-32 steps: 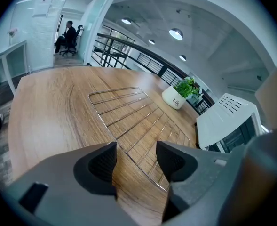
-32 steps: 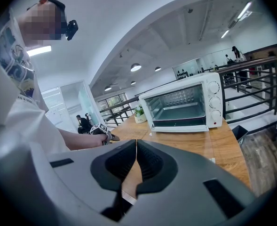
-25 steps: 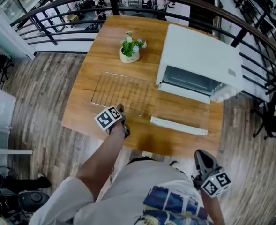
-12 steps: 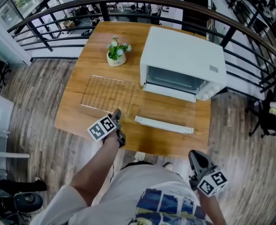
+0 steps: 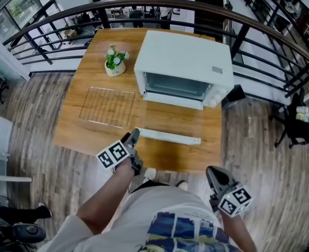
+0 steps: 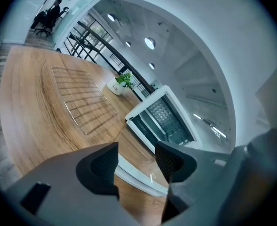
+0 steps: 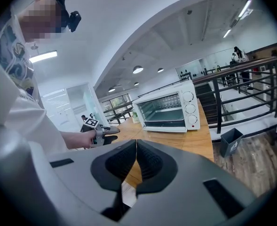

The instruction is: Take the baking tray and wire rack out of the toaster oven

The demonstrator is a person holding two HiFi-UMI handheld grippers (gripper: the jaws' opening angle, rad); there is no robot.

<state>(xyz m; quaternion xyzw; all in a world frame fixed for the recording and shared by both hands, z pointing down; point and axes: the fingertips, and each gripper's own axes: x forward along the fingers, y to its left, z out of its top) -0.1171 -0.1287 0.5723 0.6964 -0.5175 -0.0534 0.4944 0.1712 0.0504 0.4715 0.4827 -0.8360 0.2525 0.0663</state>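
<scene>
Wood-plank flooring (image 5: 28, 114) and a curved black metal railing (image 5: 242, 38) frame a rectangular honey-coloured wooden table (image 5: 185, 156) on an upper level, seen from above the person working at it. A boxy white toaster oven (image 5: 188, 54) stands on the table's far right part, its glass door folded down flat toward the person, the long white door handle (image 5: 167, 136) lying across the wood near the front edge. A thin silver wire rack (image 5: 107, 106) lies flat on the tabletop to the left of the oven, apart from it. Beyond the rack sits a small green plant in a round white pot (image 5: 114, 61). The oven's cavity is dim, and whether a baking tray sits inside cannot be made out. The left gripper (image 5: 131, 136), dark grey with a square-marker cube, hangs over the table's near edge just beside the left end of the door handle; its jaws are spread with only air between them. The right gripper (image 5: 215, 173) is held beside the person's body, clear of the table, its jaws pressed together on nothing. A small dark waste bin (image 7: 231, 141) stands on the floor beyond the table's right side.
</scene>
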